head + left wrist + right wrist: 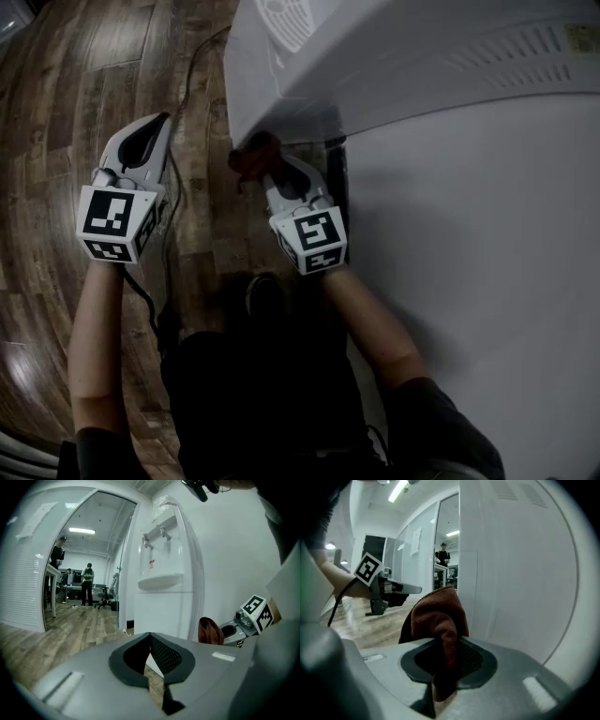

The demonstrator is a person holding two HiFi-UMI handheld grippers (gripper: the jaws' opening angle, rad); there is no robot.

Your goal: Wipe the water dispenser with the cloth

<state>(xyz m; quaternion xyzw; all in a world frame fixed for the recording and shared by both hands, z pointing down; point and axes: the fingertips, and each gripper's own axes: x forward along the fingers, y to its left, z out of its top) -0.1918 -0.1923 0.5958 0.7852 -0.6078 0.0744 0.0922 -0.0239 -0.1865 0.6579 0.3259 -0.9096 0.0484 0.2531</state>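
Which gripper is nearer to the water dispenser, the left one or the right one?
Right. The right gripper, shut on the cloth, is beside the water dispenser's side panel; the left gripper hangs farther left, over the floor.

Bunched brown cloth [436, 616] beside white water dispenser [161, 602]

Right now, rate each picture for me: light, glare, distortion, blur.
Head view: dim, underexposed, with sheen on the floor at lower left. Left gripper view: fisheye, black corners, door frame bowed, ceiling light blown out. Right gripper view: same fisheye; the cloth in the jaws sits close and slightly soft.
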